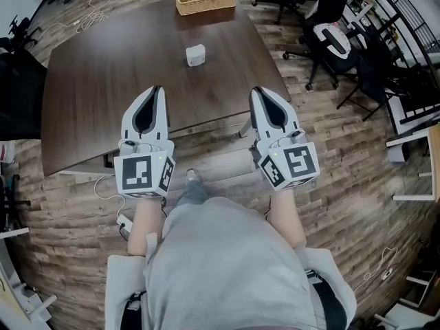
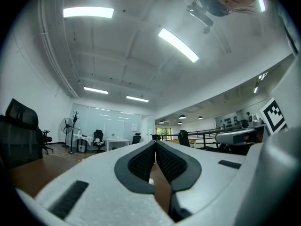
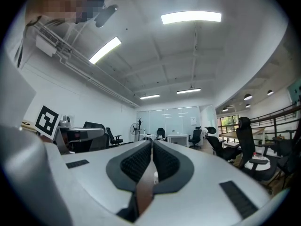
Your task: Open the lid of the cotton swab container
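– Between the fingers of the left gripper (image 1: 159,89), anything?
– Nothing; they press together. The right gripper (image 1: 256,89) is likewise closed on itself, both over the near edge of the table (image 1: 82,115).
– And the cotton swab container (image 1: 195,55)?
– Mid-table, farther out, well apart from both, lid on. It looks squarish; its long axis cannot be told.

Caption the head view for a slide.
Left gripper and right gripper, both shut, at the near edge of a brown table; small white container mid-table, basket at the far end.
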